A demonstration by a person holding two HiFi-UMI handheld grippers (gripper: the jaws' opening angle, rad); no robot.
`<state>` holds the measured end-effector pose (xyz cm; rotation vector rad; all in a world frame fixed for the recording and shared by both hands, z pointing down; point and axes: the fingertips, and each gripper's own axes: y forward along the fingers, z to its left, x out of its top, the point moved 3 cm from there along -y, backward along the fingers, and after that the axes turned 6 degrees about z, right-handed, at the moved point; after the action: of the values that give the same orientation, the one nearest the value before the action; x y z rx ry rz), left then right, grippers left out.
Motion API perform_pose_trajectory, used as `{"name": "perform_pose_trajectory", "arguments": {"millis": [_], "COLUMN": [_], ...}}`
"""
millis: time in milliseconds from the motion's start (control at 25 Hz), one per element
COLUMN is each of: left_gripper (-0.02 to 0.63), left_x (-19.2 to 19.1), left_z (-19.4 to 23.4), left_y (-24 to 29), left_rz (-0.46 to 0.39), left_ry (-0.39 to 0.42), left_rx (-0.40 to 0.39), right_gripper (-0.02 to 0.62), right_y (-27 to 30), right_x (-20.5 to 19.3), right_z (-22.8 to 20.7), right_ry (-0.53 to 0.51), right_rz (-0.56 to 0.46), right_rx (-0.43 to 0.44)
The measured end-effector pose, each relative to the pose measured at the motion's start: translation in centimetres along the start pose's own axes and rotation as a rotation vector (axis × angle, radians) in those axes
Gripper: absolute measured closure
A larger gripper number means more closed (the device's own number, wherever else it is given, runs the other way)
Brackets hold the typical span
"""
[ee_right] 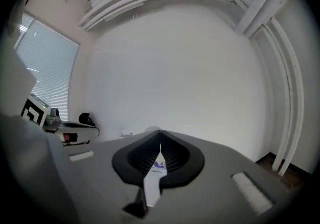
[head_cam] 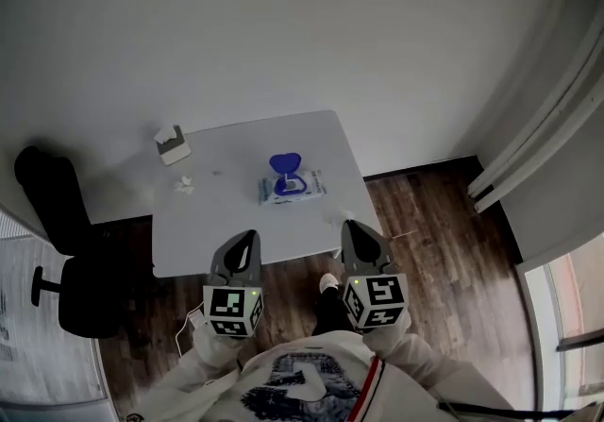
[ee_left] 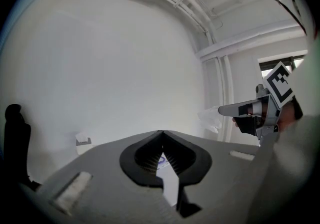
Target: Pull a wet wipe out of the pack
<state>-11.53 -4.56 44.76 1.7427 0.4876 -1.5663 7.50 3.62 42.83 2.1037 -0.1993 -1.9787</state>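
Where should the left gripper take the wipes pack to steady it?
Probably its left short end, coming in from the left: the wipes pack lies flat, long side across, and its blue lid stands open at the middle, leaving the ends clear.

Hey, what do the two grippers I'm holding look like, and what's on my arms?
The left gripper and right gripper match: grey shells, black ribbed jaws, and at the back of each a white cube printed with black square markers. The sleeves are white.
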Motion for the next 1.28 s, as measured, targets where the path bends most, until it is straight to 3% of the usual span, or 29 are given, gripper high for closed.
{"name": "perform_pose_trajectory", "arguments": {"millis": [560,960,1280], "left_gripper": [0.601,0.601,0.602], "left_x": [-2.0,-1.7,-0.7], "left_z": [-2.3,-3.8,-5.0], "left_y": [-10.7,-11.7,-10.9], "left_rz": [-0.018,-0.023,-0.01], "left_ry": [0.017,0.018,0.031], "left_rx": [-0.008,0.001,0.021], "right_gripper": [0.588,0.588,0.588], "right_y": [-9.9,-10.9,-10.6], "right_x": [-1.5,-1.4,-1.2], "right_z": [5.5,5.7,3.7], "right_ry": [0.002,-0.036,-0.007], "right_rz": [-0.025,-0.021,-0.014], "right_rx": [-0.034,-0.016,0.004]}}
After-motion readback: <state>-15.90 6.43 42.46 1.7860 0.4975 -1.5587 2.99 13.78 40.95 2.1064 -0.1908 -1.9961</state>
